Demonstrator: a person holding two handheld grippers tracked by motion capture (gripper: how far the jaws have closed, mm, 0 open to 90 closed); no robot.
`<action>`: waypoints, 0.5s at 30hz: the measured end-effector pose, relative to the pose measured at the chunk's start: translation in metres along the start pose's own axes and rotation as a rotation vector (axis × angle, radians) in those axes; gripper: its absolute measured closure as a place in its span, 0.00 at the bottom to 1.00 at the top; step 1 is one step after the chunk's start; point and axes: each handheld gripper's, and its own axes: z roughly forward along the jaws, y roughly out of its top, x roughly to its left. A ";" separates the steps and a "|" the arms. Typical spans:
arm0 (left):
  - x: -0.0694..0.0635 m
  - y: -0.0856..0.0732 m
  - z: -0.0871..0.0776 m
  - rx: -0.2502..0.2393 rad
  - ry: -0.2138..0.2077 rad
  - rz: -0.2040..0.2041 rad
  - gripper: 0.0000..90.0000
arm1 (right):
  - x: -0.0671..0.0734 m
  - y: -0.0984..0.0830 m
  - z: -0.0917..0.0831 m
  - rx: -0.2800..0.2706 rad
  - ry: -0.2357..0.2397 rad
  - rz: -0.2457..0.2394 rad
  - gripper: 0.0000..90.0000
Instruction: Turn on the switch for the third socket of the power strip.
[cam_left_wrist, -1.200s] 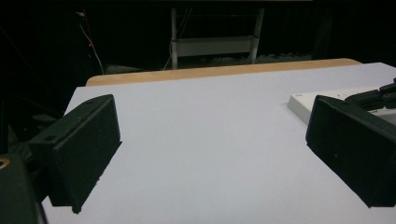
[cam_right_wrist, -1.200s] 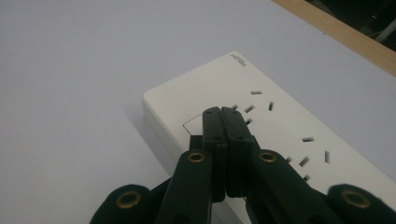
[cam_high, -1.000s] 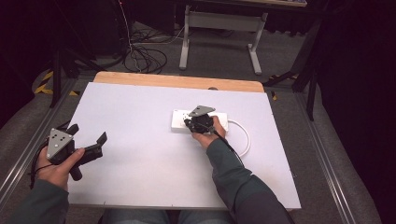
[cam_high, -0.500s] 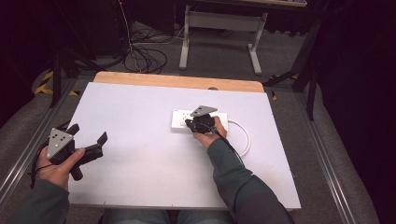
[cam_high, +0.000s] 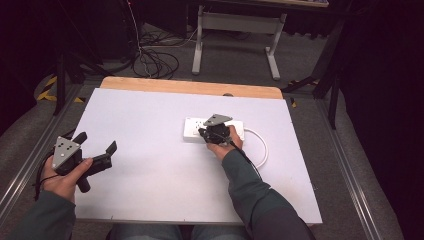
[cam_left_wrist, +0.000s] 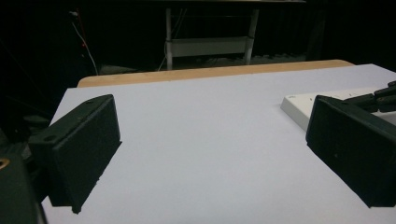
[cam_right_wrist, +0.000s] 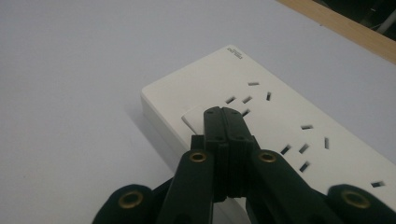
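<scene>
I am holding the right gripper (cam_high: 209, 133) clenched, its jaws pressed together with nothing between them, tips resting on the raised rocker switch (cam_right_wrist: 194, 117) at the end of the white power strip (cam_high: 192, 128). The strip is lying right of the centre of the white table (cam_high: 150, 185), its white cord (cam_high: 261, 147) looping beside my right hand (cam_high: 225, 146). I am keeping the left gripper (cam_high: 97, 149) released, jaws wide apart, hovering over the table's near left edge.

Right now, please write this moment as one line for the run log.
left gripper: open, above table | right gripper: shut, tips on switch of power strip | cable: looped beside right arm
</scene>
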 end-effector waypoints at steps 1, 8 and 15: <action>0.000 0.000 0.000 0.000 0.000 0.000 0.04 | 0.000 0.000 0.000 0.000 -0.001 0.000 1.00; 0.001 0.001 -0.001 -0.001 0.002 0.006 0.04 | 0.000 0.000 -0.001 0.000 -0.012 -0.006 1.00; 0.002 0.001 -0.001 -0.002 -0.001 0.002 0.04 | -0.008 0.006 -0.014 -0.086 -0.016 0.029 1.00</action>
